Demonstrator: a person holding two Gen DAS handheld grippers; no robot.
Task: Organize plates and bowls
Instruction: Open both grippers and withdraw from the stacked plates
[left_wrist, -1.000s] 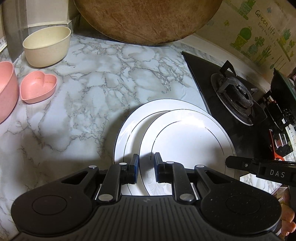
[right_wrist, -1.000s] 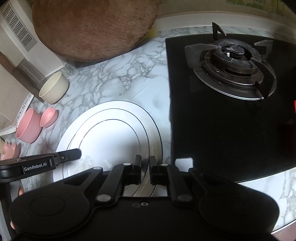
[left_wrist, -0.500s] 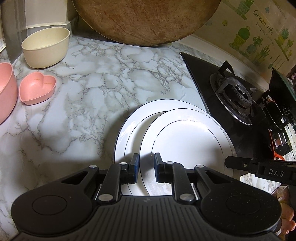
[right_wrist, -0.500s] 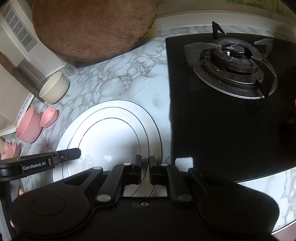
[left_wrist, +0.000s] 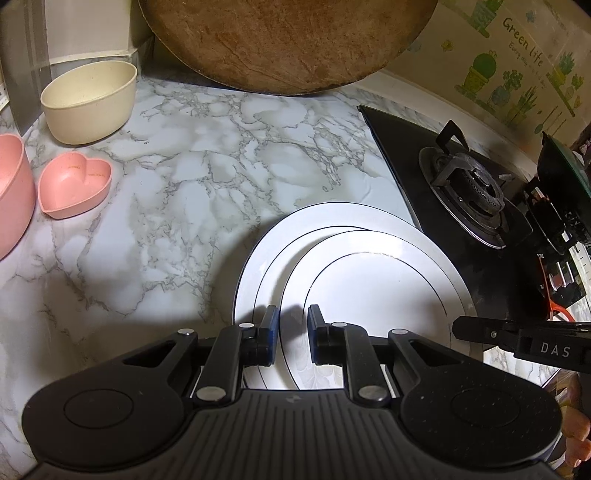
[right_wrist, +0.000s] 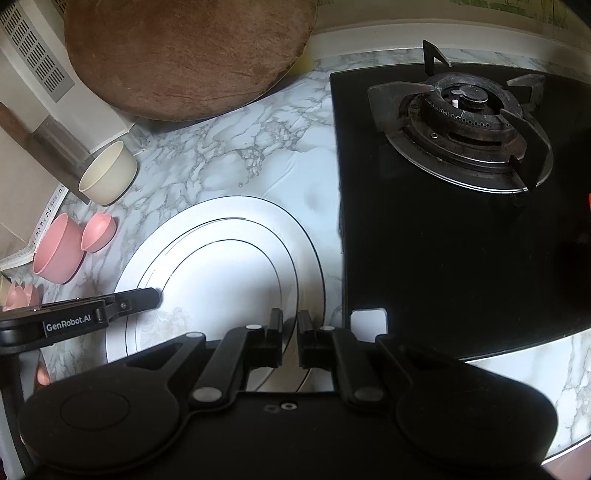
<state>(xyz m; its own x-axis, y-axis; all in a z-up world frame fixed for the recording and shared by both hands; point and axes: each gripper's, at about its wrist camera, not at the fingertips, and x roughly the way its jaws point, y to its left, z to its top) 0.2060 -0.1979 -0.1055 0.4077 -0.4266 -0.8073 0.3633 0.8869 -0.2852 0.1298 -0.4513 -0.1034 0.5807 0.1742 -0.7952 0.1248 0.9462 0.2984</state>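
Note:
A smaller white plate (left_wrist: 373, 284) lies on a larger white plate (left_wrist: 258, 254), off-centre toward the stove; both show in the right wrist view (right_wrist: 229, 280) (right_wrist: 295, 236). My left gripper (left_wrist: 291, 334) hovers over the plates' near rim, jaws a little apart around the smaller plate's edge; whether they grip it I cannot tell. My right gripper (right_wrist: 290, 332) is at the plates' stove-side rim, jaws nearly closed with a narrow gap. A cream bowl (left_wrist: 88, 101), a pink heart bowl (left_wrist: 74, 184) and a pink round bowl (left_wrist: 11, 192) stand far left.
Marble counter (left_wrist: 177, 184). A black gas stove (right_wrist: 461, 184) lies right of the plates. A large round wooden board (left_wrist: 284, 40) leans on the back wall. A dark pot (left_wrist: 561, 173) stands on the far burner. More pink bowls (right_wrist: 18, 295) stand at the left edge.
The plates have shifted slightly away from the left wrist camera. Both grippers keep their place at the plate rims, jaw gaps unchanged.

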